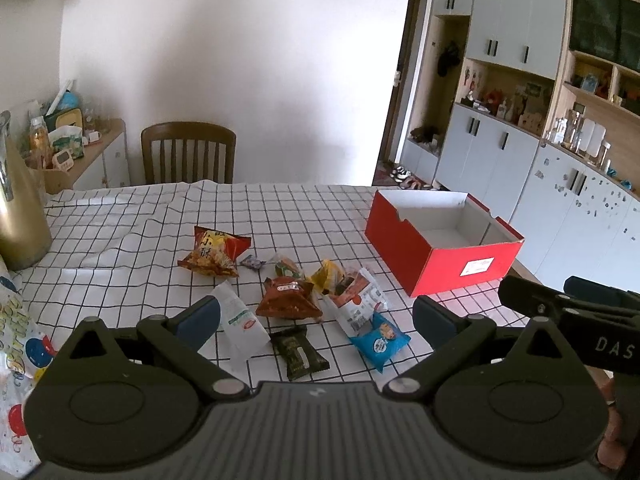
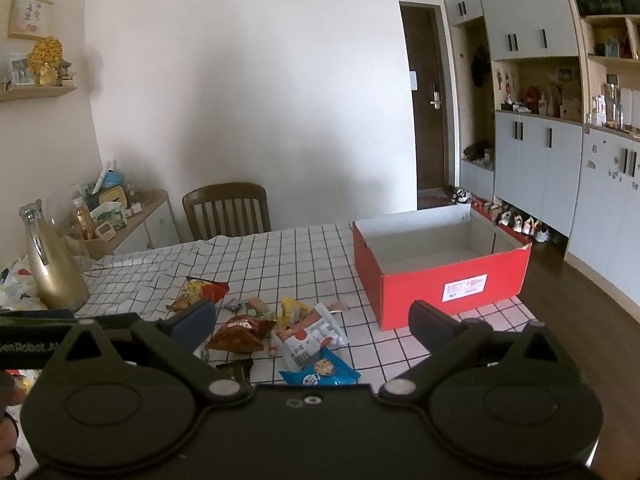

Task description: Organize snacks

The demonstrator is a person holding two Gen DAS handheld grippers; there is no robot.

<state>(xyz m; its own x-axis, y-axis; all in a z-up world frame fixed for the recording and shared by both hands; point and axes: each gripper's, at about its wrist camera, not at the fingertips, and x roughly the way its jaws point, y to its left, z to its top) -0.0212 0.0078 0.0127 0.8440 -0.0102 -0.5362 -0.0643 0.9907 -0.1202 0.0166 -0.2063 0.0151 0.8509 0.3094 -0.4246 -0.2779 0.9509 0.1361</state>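
Observation:
Several snack packets lie in a loose heap on the checked tablecloth: an orange-red chip bag (image 1: 214,252) (image 2: 198,293), a brown bag (image 1: 289,299) (image 2: 242,333), a white pouch (image 1: 240,320), a dark green packet (image 1: 299,354) (image 2: 237,369), a blue cookie packet (image 1: 380,340) (image 2: 320,372) and a white-red packet (image 1: 354,300) (image 2: 306,338). An empty red box (image 1: 440,254) (image 2: 440,284) stands open-topped to the right of the heap. My left gripper (image 1: 316,320) hovers open, near side of the heap. My right gripper (image 2: 312,324) is open too, held above the packets.
A gold jug (image 1: 18,208) (image 2: 52,268) stands at the table's left. A wooden chair (image 1: 188,152) (image 2: 228,210) sits at the far edge. A cluttered sideboard (image 1: 80,148) is left, cabinets (image 2: 560,160) and shoes right. The right gripper's body (image 1: 568,312) shows beside the left one.

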